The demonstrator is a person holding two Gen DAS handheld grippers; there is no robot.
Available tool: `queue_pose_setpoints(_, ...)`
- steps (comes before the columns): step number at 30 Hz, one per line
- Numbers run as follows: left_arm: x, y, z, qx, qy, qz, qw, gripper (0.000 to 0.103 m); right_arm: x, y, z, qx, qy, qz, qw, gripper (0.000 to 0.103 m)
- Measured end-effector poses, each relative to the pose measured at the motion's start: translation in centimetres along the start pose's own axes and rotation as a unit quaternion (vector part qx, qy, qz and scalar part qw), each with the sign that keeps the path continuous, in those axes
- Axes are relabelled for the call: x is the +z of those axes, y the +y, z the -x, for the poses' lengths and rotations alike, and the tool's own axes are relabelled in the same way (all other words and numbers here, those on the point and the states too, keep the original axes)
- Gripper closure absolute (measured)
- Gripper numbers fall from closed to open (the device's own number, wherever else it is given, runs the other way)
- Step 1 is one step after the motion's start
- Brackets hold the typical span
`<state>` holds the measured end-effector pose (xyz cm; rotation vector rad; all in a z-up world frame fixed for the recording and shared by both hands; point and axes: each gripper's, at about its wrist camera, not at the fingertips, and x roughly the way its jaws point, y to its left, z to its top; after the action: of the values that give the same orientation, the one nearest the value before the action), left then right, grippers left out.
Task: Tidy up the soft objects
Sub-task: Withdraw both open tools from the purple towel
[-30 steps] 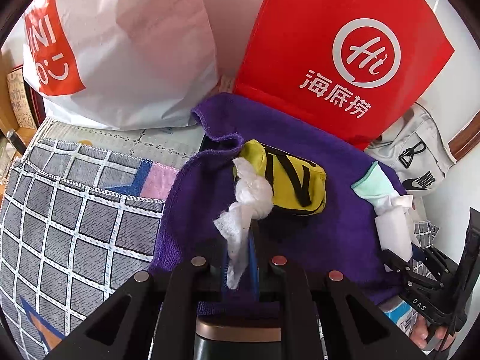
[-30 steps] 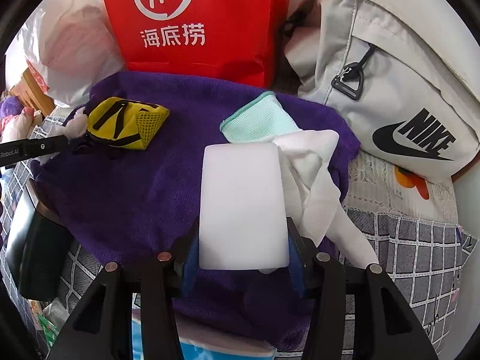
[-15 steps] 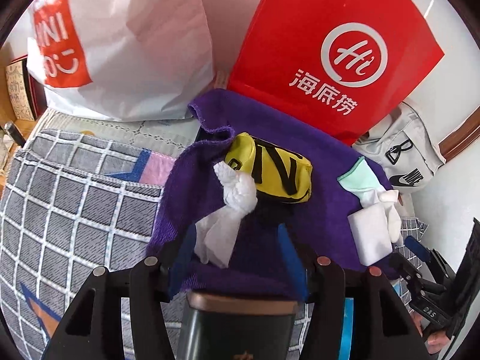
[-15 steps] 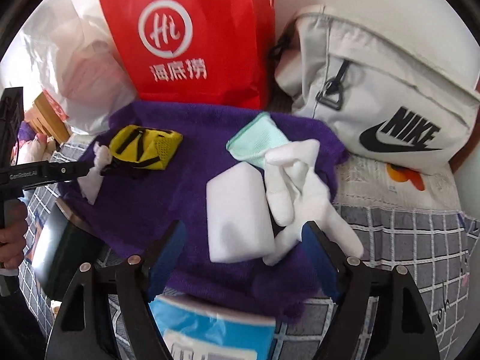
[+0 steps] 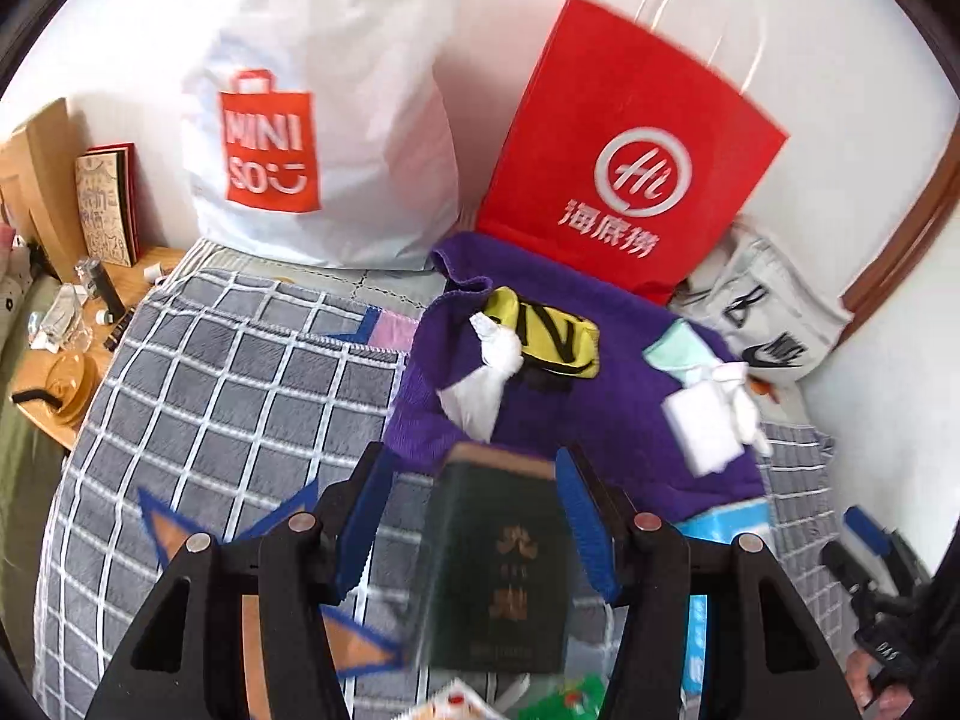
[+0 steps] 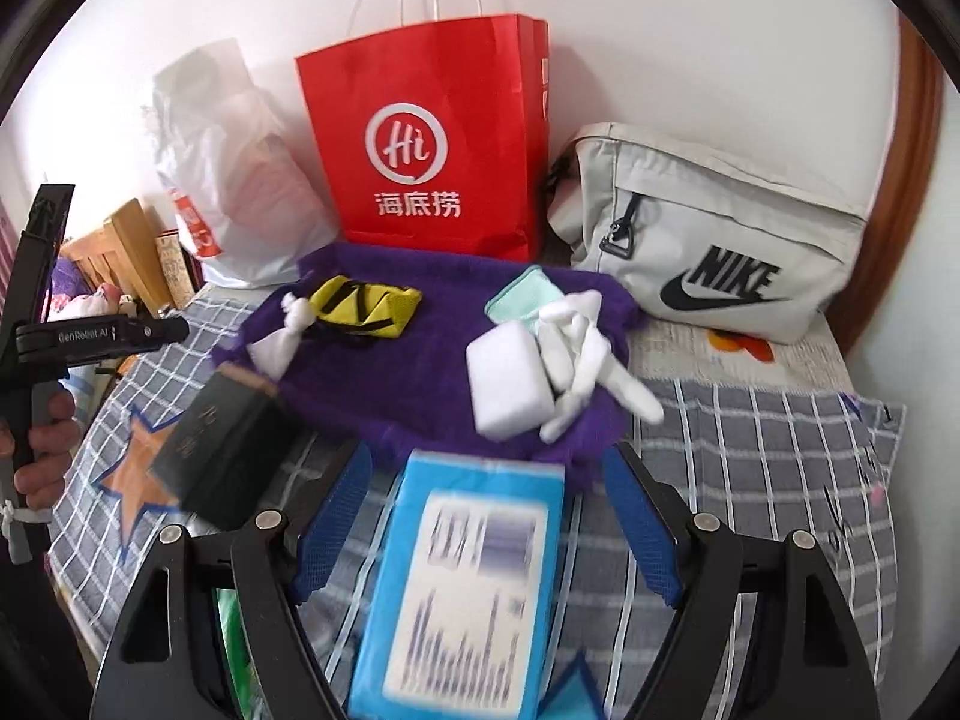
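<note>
From the left wrist, the left gripper (image 5: 474,516) stands spread and empty above a dark green box (image 5: 498,564); the knotted white cloth (image 5: 486,384) lies on the purple fleece towel (image 5: 570,420), apparently sorted.

From the right wrist, the right gripper (image 6: 486,516) is likewise wide apart, straddling a blurred blue packet (image 6: 462,588); the white rectangular sponge (image 6: 510,381) rests on the towel.

Bed covered by a grey blanket (image 6: 774,450) with a white grid pattern, seen ahead of both claws. Lying directly on it: a purple towel (image 6: 384,372) straight ahead of the right claw's open fingers; a blue packet (image 6: 462,588), blurred, between those fingers, its far end at the towel's near edge; a dark green box (image 5: 498,564) between the left claw's open fingers, touching the towel's near edge. Beyond the towel stand a red paper bag (image 6: 432,138), a white plastic bag (image 5: 324,138) to its left and a grey Nike bag (image 6: 720,240) to its right
</note>
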<state>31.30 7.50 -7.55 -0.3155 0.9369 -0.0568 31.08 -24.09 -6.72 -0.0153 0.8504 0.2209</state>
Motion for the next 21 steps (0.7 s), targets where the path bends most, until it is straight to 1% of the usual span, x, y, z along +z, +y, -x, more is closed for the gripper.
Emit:
queue_pose_setpoints(2,-0.9,0.4,1.4,-0.010,-0.002,0.000,1.0000,0.049,-1.3,0.4,1.6,0.004,-0.003,0.002,1.000,0.024)
queue_pose_setpoints(3,-1.5,0.6,2.3,-0.009,-0.007,-0.002,0.9999,0.049,-1.9,0.7,2.3,0.005,-0.004,0.002,1.000,0.024)
queue_pose_setpoints(5,-2.7,0.8,3.4,0.009,-0.018,-0.012,0.9997,0.049,-3.2,1.2,3.5,0.013,-0.005,-0.003,1.000,0.024)
queue_pose_setpoints(7,-4.1,0.9,4.4,0.038,-0.023,-0.023,0.9987,0.049,-4.7,1.6,4.5,0.025,0.000,-0.009,1.000,0.024)
queue_pose_setpoints(10,-6.1,1.7,5.1,0.044,-0.017,-0.024,0.9986,0.048,-6.8,2.4,5.5,0.027,0.004,-0.011,1.000,0.027)
queue_pose_setpoints(13,-8.0,2.6,5.2,0.043,-0.010,-0.014,0.9989,0.048,-9.2,3.1,5.9,0.034,0.012,-0.008,0.999,0.038)
queue_pose_setpoints(15,-9.3,3.2,5.0,0.041,-0.002,-0.009,0.9991,0.048,-10.9,3.5,5.7,0.035,0.023,-0.004,0.999,0.050)
queue_pose_setpoints(17,-10.3,3.7,4.7,0.042,0.002,-0.004,0.9991,0.048,-12.6,3.9,5.0,0.036,0.041,-0.002,0.998,0.053)
queue_pose_setpoints(21,-12.3,4.6,3.9,0.043,0.020,0.007,0.9989,0.048,-15.3,4.2,3.1,0.039,0.066,-0.004,0.997,0.054)
